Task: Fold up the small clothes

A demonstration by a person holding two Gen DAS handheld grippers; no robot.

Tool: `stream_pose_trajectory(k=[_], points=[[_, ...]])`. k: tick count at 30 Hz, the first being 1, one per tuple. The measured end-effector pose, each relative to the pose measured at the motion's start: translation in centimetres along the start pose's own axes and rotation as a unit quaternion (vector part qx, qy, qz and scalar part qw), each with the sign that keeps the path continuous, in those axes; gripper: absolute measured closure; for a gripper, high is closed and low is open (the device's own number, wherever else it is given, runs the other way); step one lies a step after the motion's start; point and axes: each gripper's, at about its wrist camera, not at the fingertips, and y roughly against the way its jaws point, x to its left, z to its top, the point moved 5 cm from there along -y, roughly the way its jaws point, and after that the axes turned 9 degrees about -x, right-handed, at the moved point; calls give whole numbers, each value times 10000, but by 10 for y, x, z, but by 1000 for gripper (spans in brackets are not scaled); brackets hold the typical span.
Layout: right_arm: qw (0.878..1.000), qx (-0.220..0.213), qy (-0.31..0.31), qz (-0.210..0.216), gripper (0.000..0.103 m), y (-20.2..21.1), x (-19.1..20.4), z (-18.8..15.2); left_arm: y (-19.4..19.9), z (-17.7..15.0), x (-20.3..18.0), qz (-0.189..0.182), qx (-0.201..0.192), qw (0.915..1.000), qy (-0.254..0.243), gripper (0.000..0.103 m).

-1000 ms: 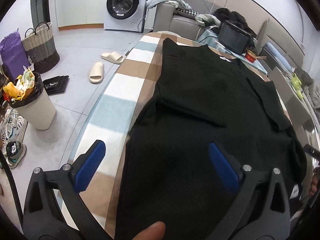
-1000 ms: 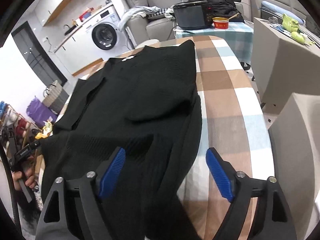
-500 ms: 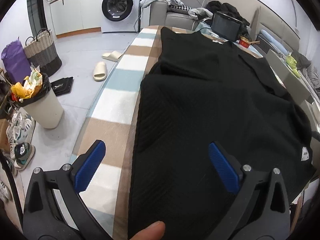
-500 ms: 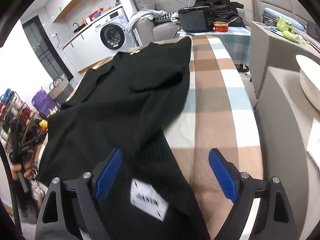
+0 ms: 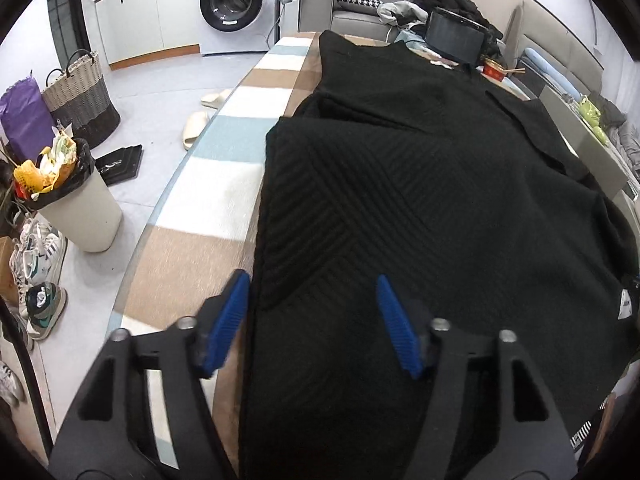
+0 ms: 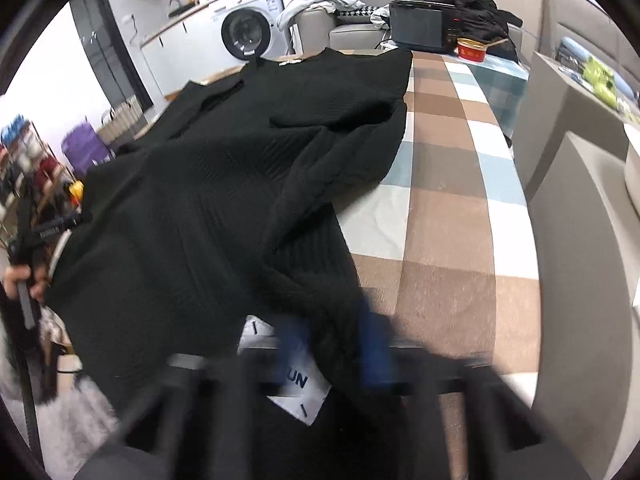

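Note:
A black knitted sweater [image 5: 420,184] lies spread along the checked table [image 5: 224,184], its near hem hanging over the table's end. My left gripper [image 5: 314,320] straddles the hem's left corner, blue pads still apart with cloth between them. In the right wrist view the sweater [image 6: 224,200] shows a white label [image 6: 298,384] near the hem. My right gripper [image 6: 334,344] is blurred, its blue pads close together on a bunch of the hem's right corner.
A bin [image 5: 76,204], shoes [image 5: 40,264], slippers [image 5: 196,124] and baskets [image 5: 80,100] stand on the floor left of the table. A washing machine [image 5: 236,4] and sofa [image 5: 360,12] lie beyond. Grey furniture [image 6: 580,184] flanks the table's right side.
Both grippers have drawn back to the sweater's near hem. The left jaws have narrowed around the hem corner. The right jaws have closed from wide open onto the cloth.

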Motion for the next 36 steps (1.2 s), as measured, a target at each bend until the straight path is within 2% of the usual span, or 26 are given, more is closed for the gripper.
stream_pose_trajectory(k=[2, 5, 6, 8, 11, 13, 15, 17, 20, 21, 22, 24, 26, 28, 30, 32, 36], points=[[9970, -267, -320, 658, 95, 15, 6, 8, -3, 3, 1, -9, 21, 10000, 83, 43], [9739, -894, -1119, 1760, 95, 50, 3, 22, -4, 5, 3, -74, 40, 9998, 153, 43], [9691, -936, -1370, 1824, 95, 53, -4, 23, -4, 5, 4, -94, 41, 9998, 173, 43], [9698, -797, -1590, 1669, 95, 50, -17, 18, -5, 5, 5, -129, 37, 9997, 205, 43], [9823, -240, -1696, 760, 91, 27, -40, 0, -7, 8, 5, -150, 44, 9996, 227, 43], [9807, -150, -1818, 700, 89, 18, -46, -5, -8, 9, 4, -167, 37, 9996, 208, 43], [9789, -178, -1874, 800, 78, 14, -47, -6, -10, 11, 3, -171, 19, 9996, 205, 43], [9797, -216, -1802, 849, 58, 10, -42, -2, -13, 15, 2, -217, 1, 9994, 251, 43], [9817, -268, -1611, 977, 58, 7, -30, 7, -16, 19, 2, -299, -26, 9990, 344, 44], [9829, -296, -1524, 986, 58, 4, -25, 11, -18, 21, 2, -326, -51, 9987, 395, 52], [9843, -310, -1444, 969, 58, 2, -22, 14, -20, 24, 3, -370, -90, 9982, 471, 70], [9884, -294, -1231, 841, 60, -8, -15, 19, -24, 26, 4, -452, -98, 9972, 593, 98], [9916, -215, -1042, 742, 87, -15, -10, 23, -20, 29, 4, -539, -231, 9961, 661, 98], [9888, -342, -1082, 966, 92, -10, -5, 26, -8, 33, 3, -561, -431, 9958, 589, 98], [9826, -655, -1114, 1330, 97, 6, 1, 33, 4, 35, 3, -629, -530, 9948, 605, 98], [9745, -1020, -1135, 1648, 98, 25, 2, 39, 21, 41, 3, -710, -684, 9934, 586, 98], [9479, -1709, -1539, 2204, 98, 59, -8, 38, 48, 45, 7, -875, -912, 9900, 633, 98]])
